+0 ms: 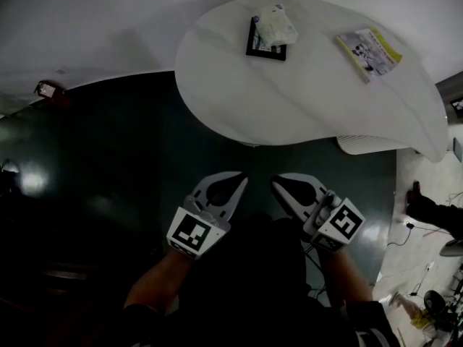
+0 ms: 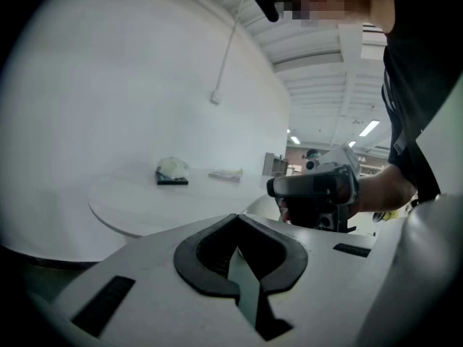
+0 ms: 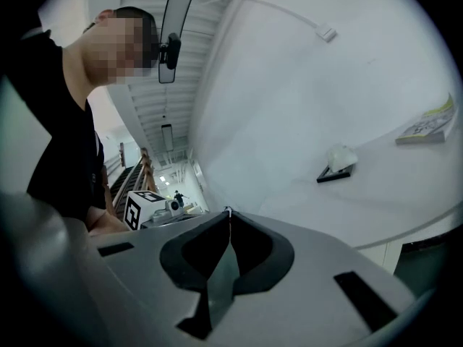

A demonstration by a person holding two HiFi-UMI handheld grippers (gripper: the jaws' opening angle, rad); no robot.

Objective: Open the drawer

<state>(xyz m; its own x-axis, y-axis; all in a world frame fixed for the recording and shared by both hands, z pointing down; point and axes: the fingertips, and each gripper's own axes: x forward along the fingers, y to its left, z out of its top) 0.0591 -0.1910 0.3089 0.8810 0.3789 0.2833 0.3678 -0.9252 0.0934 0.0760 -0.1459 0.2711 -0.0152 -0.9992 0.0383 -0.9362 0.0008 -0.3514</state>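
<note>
The left gripper [image 1: 240, 183] has its jaws pressed together with nothing between them, and the right gripper [image 1: 279, 183] is the same: dark pads meeting at the tips, no object caught. Both are held low and close to the person's body, tips near each other, above a dark green floor [image 1: 108, 157] and short of the near edge of a rounded white table [image 1: 239, 100].

As for the task, nothing appears to be done yet: no drawer is open, and neither gripper touches any furniture. Finding and reaching the drawer, getting hold of its front or handle, and pulling it out all seem to lie ahead.

The drawer itself shows in no view (it may sit under the tabletop or out of frame; I cannot tell). The table's underside is hidden from the head view, and only a pale ribbed part [image 1: 369, 144] pokes out below its right side. On top lie a black tray [image 1: 253, 48] holding a crumpled white packet [image 1: 275, 26], and a booklet [image 1: 369, 53] well apart from it, whose print is too small to read.
</note>
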